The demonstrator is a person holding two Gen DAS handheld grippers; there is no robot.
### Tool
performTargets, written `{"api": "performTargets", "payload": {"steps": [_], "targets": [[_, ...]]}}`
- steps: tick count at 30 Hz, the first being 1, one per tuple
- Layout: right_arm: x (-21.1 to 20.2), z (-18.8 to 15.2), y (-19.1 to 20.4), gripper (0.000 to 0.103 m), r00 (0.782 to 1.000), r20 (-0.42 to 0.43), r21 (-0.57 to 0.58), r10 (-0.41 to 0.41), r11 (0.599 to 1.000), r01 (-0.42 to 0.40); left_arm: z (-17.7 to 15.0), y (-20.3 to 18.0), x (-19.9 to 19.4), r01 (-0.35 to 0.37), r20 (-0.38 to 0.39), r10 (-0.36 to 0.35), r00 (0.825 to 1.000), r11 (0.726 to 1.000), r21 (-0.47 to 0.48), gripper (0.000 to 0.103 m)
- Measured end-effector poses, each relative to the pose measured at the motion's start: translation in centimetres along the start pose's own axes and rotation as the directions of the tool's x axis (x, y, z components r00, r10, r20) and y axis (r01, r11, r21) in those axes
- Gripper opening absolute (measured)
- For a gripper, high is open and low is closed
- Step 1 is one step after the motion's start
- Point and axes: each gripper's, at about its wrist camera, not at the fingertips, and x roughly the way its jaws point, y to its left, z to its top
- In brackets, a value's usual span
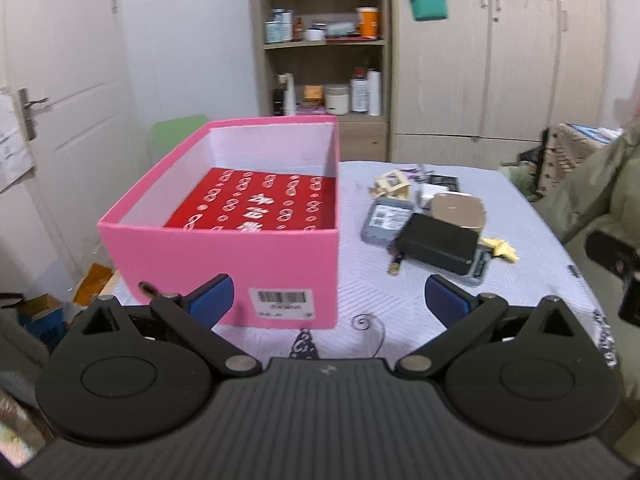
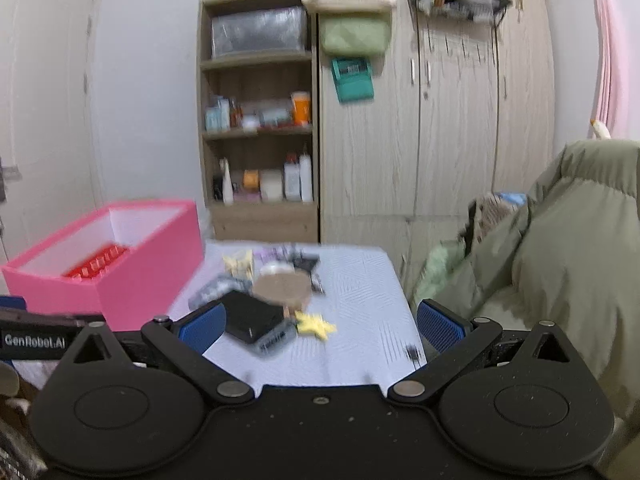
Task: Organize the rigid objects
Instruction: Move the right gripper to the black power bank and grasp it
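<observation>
An open pink box (image 1: 256, 258) stands on the left of the table, with a red patterned box (image 1: 260, 202) lying flat inside it. To its right lies a pile of small items: a black box (image 1: 438, 242), a tan rounded tin (image 1: 458, 210), a grey device (image 1: 386, 218) and a yellow star piece (image 1: 504, 248). My left gripper (image 1: 329, 300) is open just in front of the pink box, holding nothing. My right gripper (image 2: 322, 326) is open above the near table edge, short of the black box (image 2: 250, 316) and the yellow star piece (image 2: 314, 326). The pink box (image 2: 136, 280) shows at the left in the blurred right wrist view.
The table has a pale quilted cloth (image 1: 400, 292). A shelf unit (image 1: 324, 40) with bottles and jars and a wooden wardrobe (image 1: 480, 60) stand behind. A green padded coat (image 2: 560, 264) lies at the right. A white door (image 1: 60, 100) is on the left. The other gripper's body (image 2: 36, 338) shows at the left edge.
</observation>
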Motion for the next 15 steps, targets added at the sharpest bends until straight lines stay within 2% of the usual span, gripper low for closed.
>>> {"api": "performTargets", "payload": {"steps": [2, 5, 10, 12, 15], "targets": [[0.2, 0.2, -0.3, 0.103, 0.999, 0.039, -0.019, 0.032, 0.999, -0.031, 0.8, 0.7, -0.3, 0.044, 0.012, -0.044, 0.999, 0.999, 0.01, 0.103], [1.7, 0.9, -0.8, 0.103, 0.997, 0.005, -0.035, 0.082, 0.996, -0.082, 2.5, 2.0, -0.7, 0.072, 0.03, -0.074, 0.997, 0.995, 0.067, 0.103], [4.6, 1.9, -1.0, 0.103, 0.97, -0.107, -0.064, 0.219, 0.972, -0.226, 6.5, 4.8, -0.6, 0.018, 0.058, -0.032, 0.998, 0.973, 0.23, 0.103], [5.7, 2.1, -0.3, 0.103, 0.956, -0.149, -0.116, 0.251, 0.956, -0.269, 8.2, 6.6, 0.2, 0.017, 0.02, -0.023, 1.0, 0.965, 0.262, 0.103], [7.3, 2.3, 1.1, 0.103, 0.94, -0.2, -0.204, 0.276, 0.927, -0.315, 10.3, 9.2, 2.5, 0.048, -0.098, -0.021, 0.995, 0.956, 0.288, 0.102]]}}
